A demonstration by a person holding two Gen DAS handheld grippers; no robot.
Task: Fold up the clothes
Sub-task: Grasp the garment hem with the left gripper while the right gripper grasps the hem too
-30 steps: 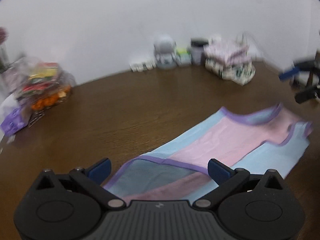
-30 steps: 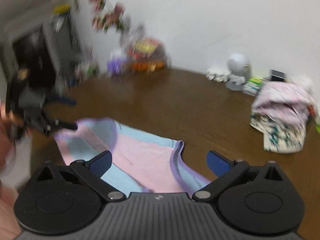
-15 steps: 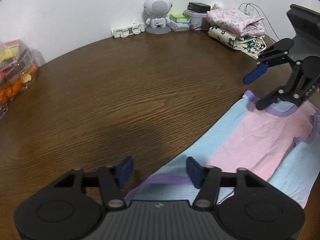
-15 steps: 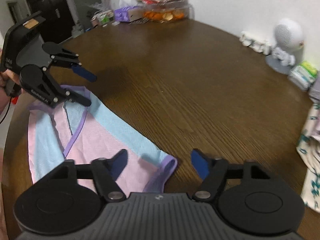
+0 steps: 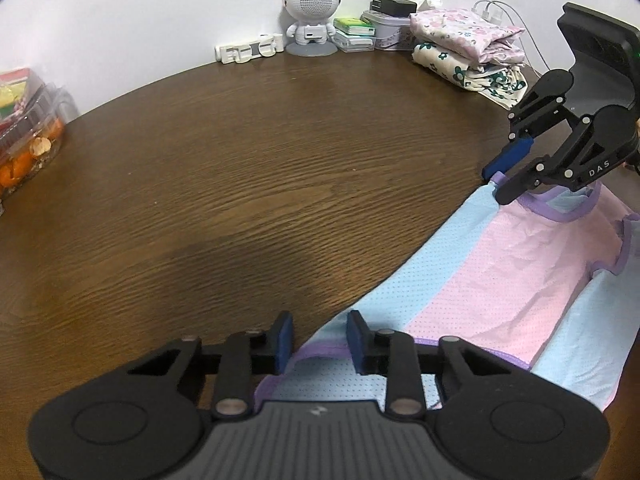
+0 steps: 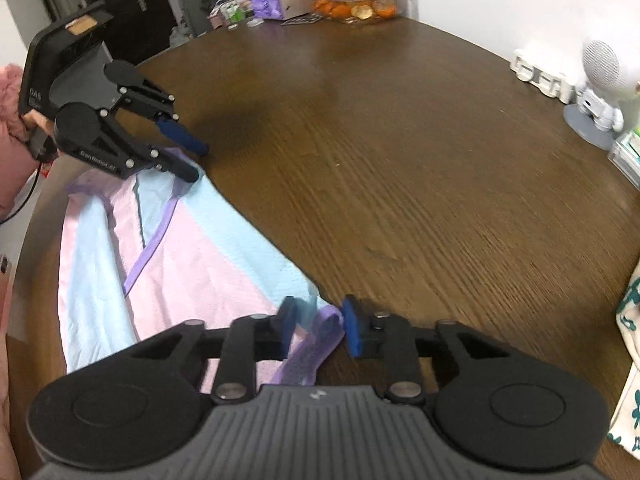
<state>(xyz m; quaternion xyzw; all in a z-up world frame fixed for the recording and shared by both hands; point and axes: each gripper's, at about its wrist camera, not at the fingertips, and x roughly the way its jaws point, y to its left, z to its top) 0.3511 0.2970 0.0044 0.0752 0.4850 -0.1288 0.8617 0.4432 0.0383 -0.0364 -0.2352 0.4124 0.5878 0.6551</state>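
A wide round wooden desk fills both views. A sleeveless top, pink in the middle with light blue sides and purple trim, lies flat on the desk's near side, just beside the edge.

The left tongs point steeply down at one corner of the top. The jaws have just been closing. The purple hem of that corner stands between the blue pads, with small gaps still visible on both sides, so they do not yet pinch it. In the right wrist view, a hand in a pink sleeve holds this tool from the desk's edge.

The right tongs also point steeply down, at the opposite corner of the top, and their jaws have also just been closing. The purple trim there is bunched between the pads; the right pad touches the cloth, but I cannot tell if the grip is complete.

By the wall at the far edge stand a pile of folded floral clothes, a white astronaut-shaped speaker, a white power strip and a clear box of oranges.
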